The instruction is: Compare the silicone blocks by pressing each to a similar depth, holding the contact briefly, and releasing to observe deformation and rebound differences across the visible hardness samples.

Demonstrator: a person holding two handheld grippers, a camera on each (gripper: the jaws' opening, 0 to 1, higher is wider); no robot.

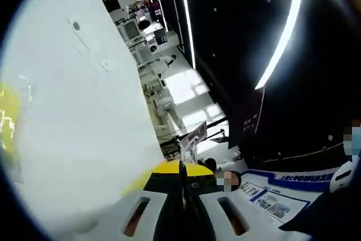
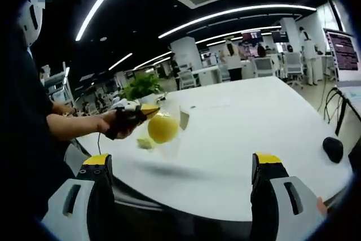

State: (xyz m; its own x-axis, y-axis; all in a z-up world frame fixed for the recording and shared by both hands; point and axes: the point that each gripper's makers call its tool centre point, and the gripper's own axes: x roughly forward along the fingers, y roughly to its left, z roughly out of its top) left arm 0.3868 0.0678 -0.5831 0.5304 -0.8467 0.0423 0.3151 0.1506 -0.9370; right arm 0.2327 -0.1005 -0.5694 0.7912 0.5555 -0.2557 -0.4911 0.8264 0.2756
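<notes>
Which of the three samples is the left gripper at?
The big round yellow sample, right at the tip of the left gripper. The small pale-green piece lies beside it, and the white block sits apart behind.

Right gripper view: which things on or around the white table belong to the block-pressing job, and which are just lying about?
Job: yellow round sample; small pale-green piece; pale block; left gripper; right gripper.
Lying about: black rounded object; potted plant; monitor.
</notes>
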